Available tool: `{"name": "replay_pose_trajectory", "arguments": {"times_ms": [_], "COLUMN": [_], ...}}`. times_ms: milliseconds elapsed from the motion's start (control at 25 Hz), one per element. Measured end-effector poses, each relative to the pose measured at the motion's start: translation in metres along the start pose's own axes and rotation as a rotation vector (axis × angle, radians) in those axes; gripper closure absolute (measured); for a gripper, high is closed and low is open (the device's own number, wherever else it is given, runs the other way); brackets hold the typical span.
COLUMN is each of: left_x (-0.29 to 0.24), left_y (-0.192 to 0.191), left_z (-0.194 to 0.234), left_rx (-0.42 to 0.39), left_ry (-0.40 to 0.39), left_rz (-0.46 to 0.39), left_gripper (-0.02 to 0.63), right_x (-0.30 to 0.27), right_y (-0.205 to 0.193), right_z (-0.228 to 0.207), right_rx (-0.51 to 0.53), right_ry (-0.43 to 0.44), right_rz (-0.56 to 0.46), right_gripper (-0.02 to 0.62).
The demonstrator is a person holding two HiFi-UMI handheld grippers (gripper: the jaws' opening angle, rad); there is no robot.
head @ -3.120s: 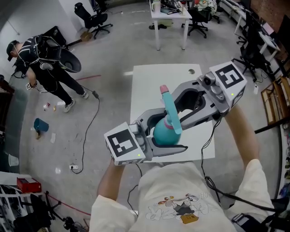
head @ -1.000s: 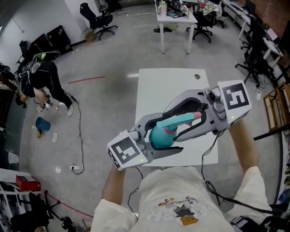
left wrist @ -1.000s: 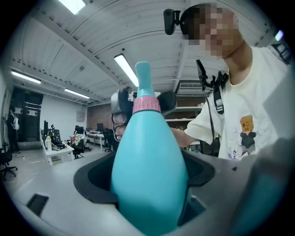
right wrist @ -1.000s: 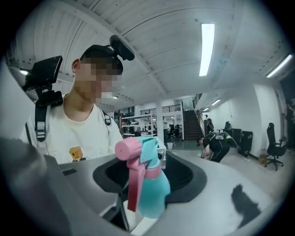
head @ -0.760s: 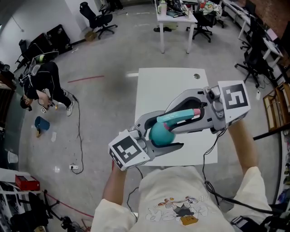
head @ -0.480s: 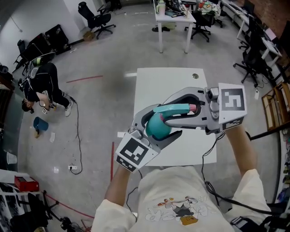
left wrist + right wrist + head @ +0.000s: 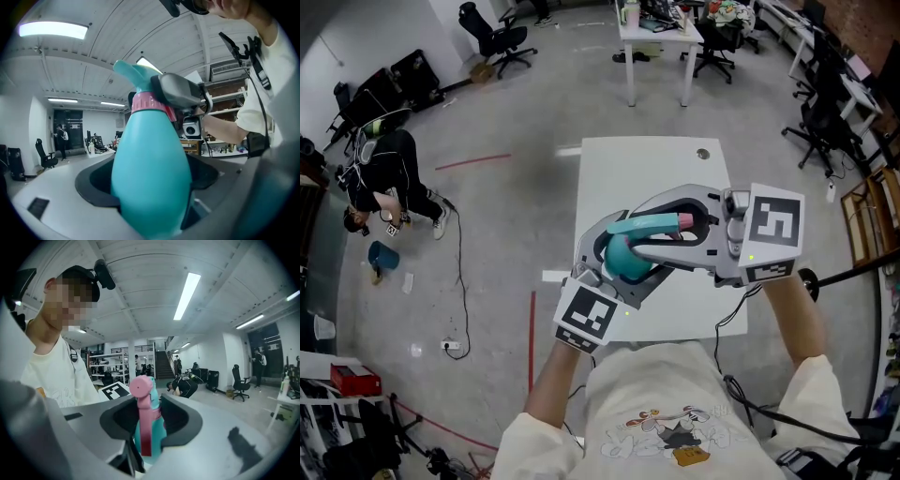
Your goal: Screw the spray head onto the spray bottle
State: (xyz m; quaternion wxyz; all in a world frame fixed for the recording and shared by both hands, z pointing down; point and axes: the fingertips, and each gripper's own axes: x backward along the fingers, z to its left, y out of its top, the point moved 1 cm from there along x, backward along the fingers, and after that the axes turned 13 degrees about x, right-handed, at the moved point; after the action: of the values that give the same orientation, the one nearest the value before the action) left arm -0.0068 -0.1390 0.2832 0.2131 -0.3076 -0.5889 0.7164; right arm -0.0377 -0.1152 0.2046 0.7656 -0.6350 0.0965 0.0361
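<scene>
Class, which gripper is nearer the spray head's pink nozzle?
Right. The right gripper has just closed its jaws on the spray head, pink nozzle between them; the left gripper holds the bottle by its round body, farther away.

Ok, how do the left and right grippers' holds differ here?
The left gripper grips the round teal plastic bottle body, jaws wide; the right gripper, whose jaws have just been closing, grips the slim teal-and-pink spray head, jaws narrower. Both are shut, on parts joined at the pink collar.
</scene>
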Motion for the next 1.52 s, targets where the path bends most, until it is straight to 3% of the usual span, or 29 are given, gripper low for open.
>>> {"name": "replay_pose_trajectory", "arguments": {"times_ms": [400, 600, 720, 840, 1000, 1080, 1240, 1400, 1520], "left_x": [-0.002, 0.006, 0.024, 0.041, 0.046, 0.047, 0.039, 0.035, 0.028], "left_y": [-0.01, -0.028, -0.061, -0.1, -0.142, -0.154, -0.166, -0.187, -0.188], "left_z": [-0.001, 0.012, 0.019, 0.021, 0.008, -0.006, -0.017, -0.002, -0.006], "left_rx": [0.025, 0.006, 0.057, 0.158, 0.298, 0.33, 0.381, 0.425, 0.43], "left_ry": [0.006, 0.094, 0.124, 0.151, 0.183, 0.188, 0.187, 0.265, 0.239], "left_rz": [0.007, 0.025, 0.08, 0.126, 0.164, 0.169, 0.179, 0.23, 0.249], "left_gripper": [0.181, 0.181, 0.181, 0.181, 0.189, 0.252, 0.308, 0.599, 0.6], "right_x": [0.001, 0.002, 0.005, 0.021, 0.043, 0.044, 0.035, 0.026, 0.028], "right_y": [-0.011, -0.029, -0.044, -0.069, -0.133, -0.176, -0.264, -0.328, -0.365], "right_z": [-0.001, -0.007, -0.014, -0.036, -0.068, -0.072, -0.063, -0.053, -0.054], "right_rx": [-0.041, -0.069, -0.071, -0.023, -0.045, -0.067, -0.121, -0.216, -0.238], "right_ry": [-0.019, -0.109, -0.216, -0.384, -0.583, -0.637, -0.673, -0.667, -0.687], "right_rz": [-0.009, -0.001, -0.002, -0.023, -0.014, 0.054, 0.196, 0.2, 0.252], "right_gripper": [0.468, 0.468, 0.468, 0.468, 0.468, 0.468, 0.468, 0.468, 0.468]}}
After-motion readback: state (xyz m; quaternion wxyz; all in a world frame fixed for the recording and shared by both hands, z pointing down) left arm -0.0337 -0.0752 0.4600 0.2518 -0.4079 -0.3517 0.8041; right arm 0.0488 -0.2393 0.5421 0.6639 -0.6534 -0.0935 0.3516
